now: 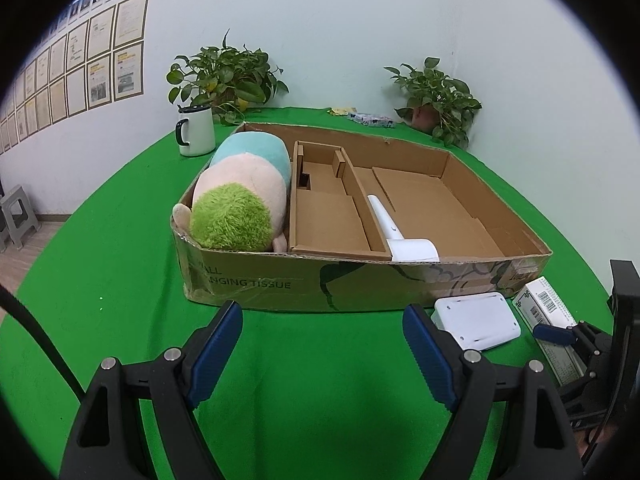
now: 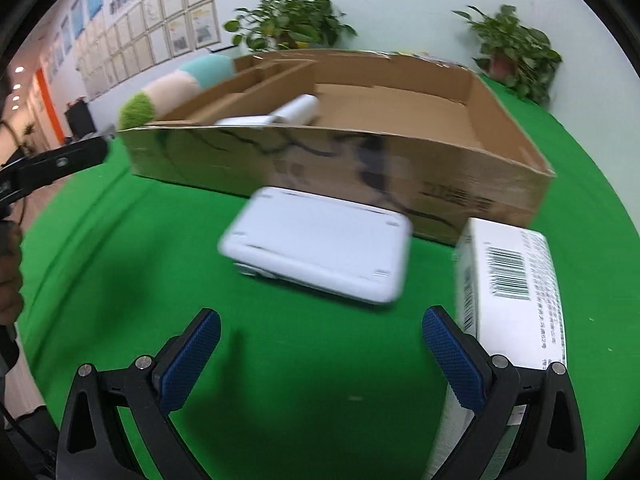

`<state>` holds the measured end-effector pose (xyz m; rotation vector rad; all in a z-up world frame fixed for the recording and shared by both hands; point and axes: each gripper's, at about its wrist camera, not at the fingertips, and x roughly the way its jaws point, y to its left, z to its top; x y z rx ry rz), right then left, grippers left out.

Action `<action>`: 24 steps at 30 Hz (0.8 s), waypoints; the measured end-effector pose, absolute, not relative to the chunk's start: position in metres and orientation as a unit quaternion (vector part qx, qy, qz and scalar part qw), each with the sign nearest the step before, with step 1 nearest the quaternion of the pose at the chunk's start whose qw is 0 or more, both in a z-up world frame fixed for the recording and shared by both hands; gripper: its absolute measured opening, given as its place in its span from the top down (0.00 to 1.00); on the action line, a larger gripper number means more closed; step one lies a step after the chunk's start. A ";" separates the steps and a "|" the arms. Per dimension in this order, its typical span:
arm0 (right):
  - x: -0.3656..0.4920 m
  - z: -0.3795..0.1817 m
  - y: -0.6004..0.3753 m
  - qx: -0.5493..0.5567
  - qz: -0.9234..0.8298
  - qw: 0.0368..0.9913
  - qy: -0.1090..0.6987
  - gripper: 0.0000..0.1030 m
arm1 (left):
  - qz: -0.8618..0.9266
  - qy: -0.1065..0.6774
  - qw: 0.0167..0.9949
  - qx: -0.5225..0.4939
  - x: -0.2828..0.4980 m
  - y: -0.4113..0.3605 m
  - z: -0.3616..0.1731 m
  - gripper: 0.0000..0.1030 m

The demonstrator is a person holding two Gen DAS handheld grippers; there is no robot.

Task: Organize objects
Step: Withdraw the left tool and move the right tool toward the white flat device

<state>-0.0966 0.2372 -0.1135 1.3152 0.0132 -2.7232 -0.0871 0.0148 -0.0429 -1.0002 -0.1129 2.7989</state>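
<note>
Jaws spread, both grippers; green tablecloth (image 1: pixel 120 280), potted plants (image 1: pixel 224 76), framed papers (image 1: pixel 100 56) on wall.

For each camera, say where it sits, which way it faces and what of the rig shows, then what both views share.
Left wrist: behind the open left gripper, low over the green table, facing the cardboard box; the right gripper shows at the right edge.
Right wrist: behind the open right gripper, facing the white case and barcoded carton.
Shared: box, case, carton, plush toy.
</note>
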 end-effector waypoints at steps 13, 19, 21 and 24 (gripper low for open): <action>-0.155 -0.114 0.237 0.456 -0.885 0.076 -0.046 0.01 | 0.936 -0.045 0.075 -0.340 -0.088 0.006 -0.044 0.20; -0.110 -0.110 0.188 0.461 -0.865 0.190 -0.058 0.05 | 0.935 -0.055 0.069 -0.344 -0.090 -0.005 -0.051 0.20; -0.089 -0.101 0.168 0.438 -0.868 0.231 -0.047 0.05 | 0.931 -0.058 0.066 -0.354 -0.093 -0.009 -0.056 0.20; -0.085 -0.093 0.156 0.413 -0.887 0.206 -0.011 0.04 | 0.925 -0.068 0.071 -0.366 -0.094 -0.012 -0.059 0.20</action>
